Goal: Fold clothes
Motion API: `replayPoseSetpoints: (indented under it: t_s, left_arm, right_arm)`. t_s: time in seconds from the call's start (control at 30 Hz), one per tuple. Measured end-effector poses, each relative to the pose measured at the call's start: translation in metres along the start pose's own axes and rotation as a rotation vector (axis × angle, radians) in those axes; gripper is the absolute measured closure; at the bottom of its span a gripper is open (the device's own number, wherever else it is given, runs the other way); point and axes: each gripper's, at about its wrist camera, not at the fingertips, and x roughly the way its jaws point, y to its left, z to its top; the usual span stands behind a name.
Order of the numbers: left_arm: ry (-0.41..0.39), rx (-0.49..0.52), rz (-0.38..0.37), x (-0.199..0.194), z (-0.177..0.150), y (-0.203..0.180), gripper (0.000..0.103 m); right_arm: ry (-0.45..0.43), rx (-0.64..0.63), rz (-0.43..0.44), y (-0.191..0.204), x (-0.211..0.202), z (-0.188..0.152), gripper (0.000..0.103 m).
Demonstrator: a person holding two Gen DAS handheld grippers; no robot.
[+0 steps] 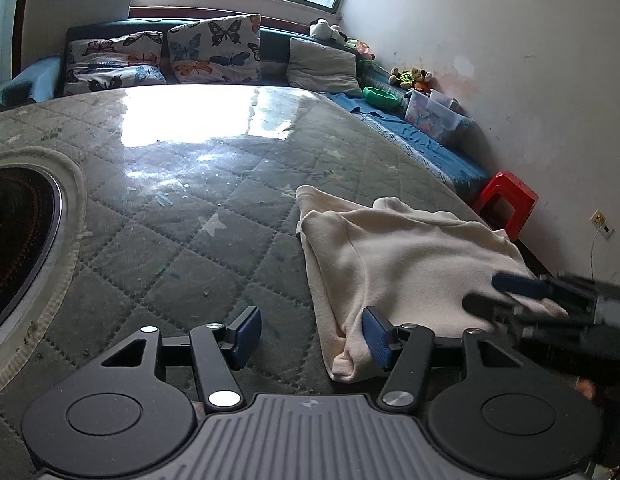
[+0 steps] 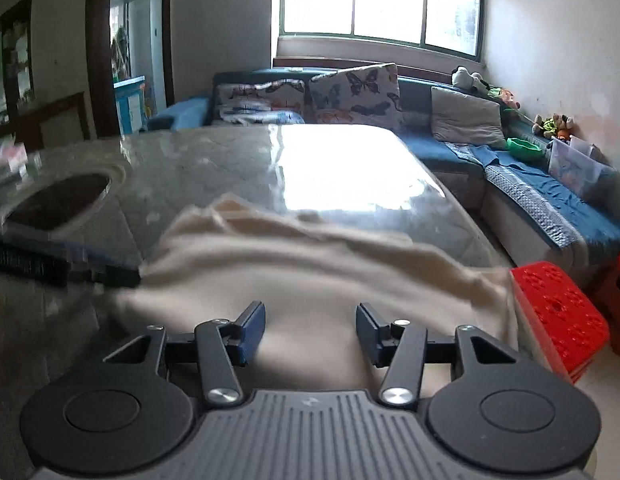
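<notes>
Living room, quilted table cover [image 1: 214, 216] under clear plastic serving as folding surface. Cream garment [image 1: 398, 264] lying bunched near table's right edge. Left gripper [image 1: 312, 338] sitting wide open at its near corner, gripping nothing. Right gripper [image 2: 310, 330] hovering wide open over cloth, empty, probably lining up grab.

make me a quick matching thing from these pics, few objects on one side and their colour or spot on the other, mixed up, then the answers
Things:
1. garment
2. stool
3. bowl
4. butterfly pillow

Colour or place:
A. green, on the blue sofa cover
B. cream, lying on the quilted table
C. propped against the sofa back under the window
D. red, on the floor by the wall

Pairs: 1-B, 2-D, 3-A, 4-C

Both tools are open: the left tool sits at the garment's near corner, the right tool is over the cloth.
</notes>
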Motion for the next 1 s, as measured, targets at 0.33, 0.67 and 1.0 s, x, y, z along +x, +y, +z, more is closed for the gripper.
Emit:
replayPoseSetpoints:
  t_s: [0.33,0.67,1.0]
  left_arm:
    - [-0.017,0.036,0.011,-0.006,0.001,-0.011,0.041]
    - [-0.024,0.078,-0.002,-0.009,-0.001,-0.024,0.038]
    - [-0.002,0.09,0.016,-0.001,-0.007,-0.024,0.036]
  right_arm:
    - [-0.079,-0.028,0.006,0.015,-0.021,-0.009,0.052]
    - [-0.098,-0.01,0.002,0.016,-0.032,-0.015,0.052]
    - [-0.084,0.038,0.0,0.008,-0.039,-0.027,0.056]
